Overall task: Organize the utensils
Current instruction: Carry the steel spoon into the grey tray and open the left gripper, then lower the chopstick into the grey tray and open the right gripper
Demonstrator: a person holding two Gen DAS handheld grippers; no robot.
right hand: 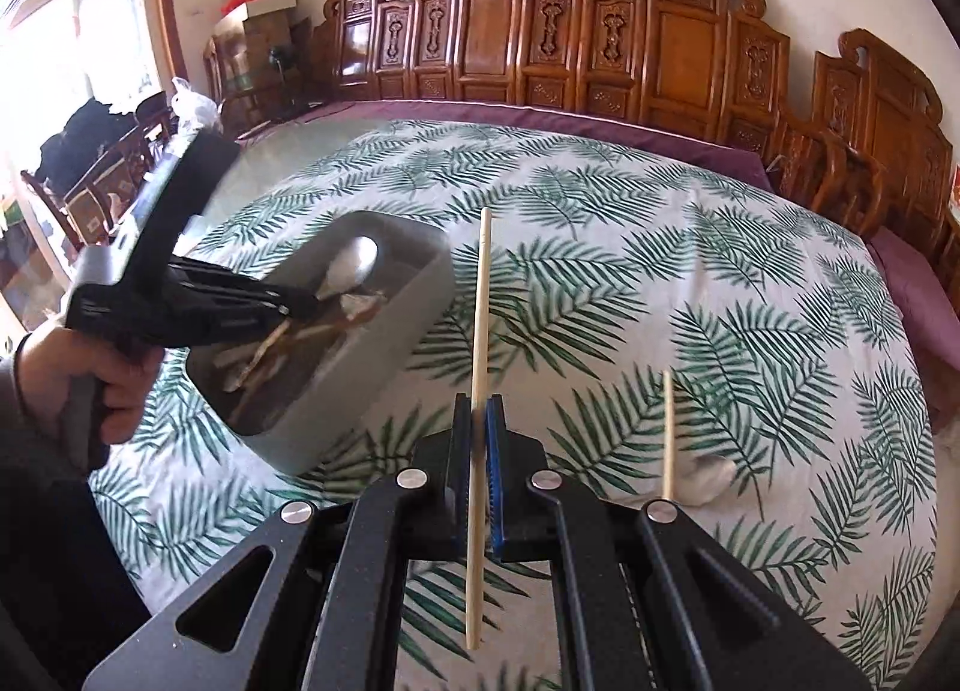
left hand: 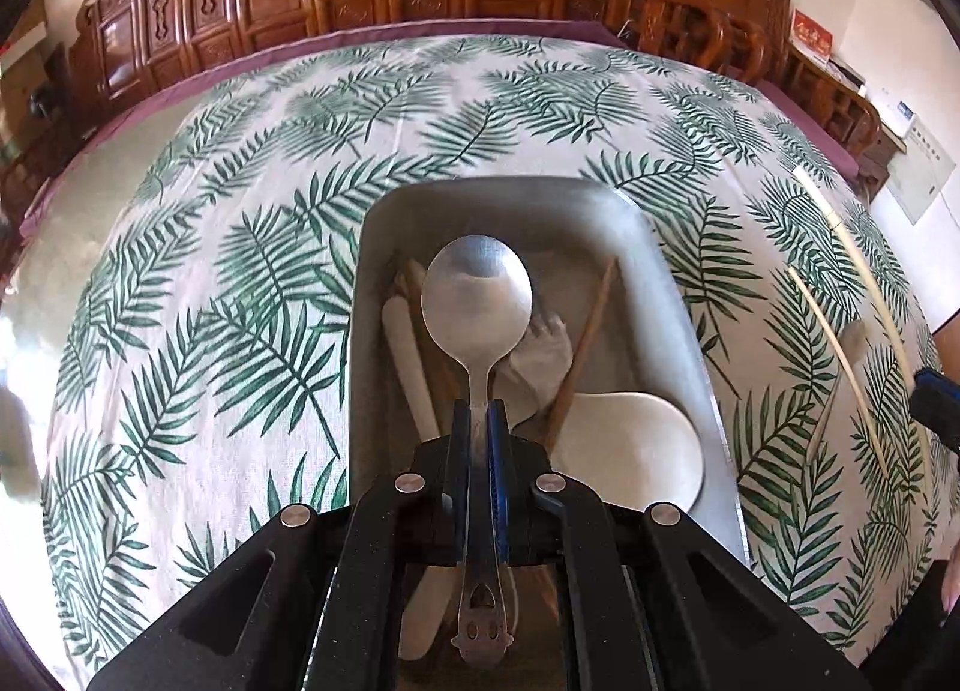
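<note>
While several utensils already lie in the grey bin [left hand: 672, 295], left tongs [left hand: 480, 421] clamp a metal spoon [left hand: 477, 295] above it; right tongs [right hand: 478, 415] grip one chopstick [right hand: 478, 295]; another chopstick [right hand: 667, 433] waits on the counter [right hand: 690, 271]

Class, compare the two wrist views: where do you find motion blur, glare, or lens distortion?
Left wrist view: sharp on the spoon, fisheye bending the tablecloth, glare at its left edge. Right wrist view: the bin and the left hand-held gripper smeared by motion, the window blown out white.
</note>
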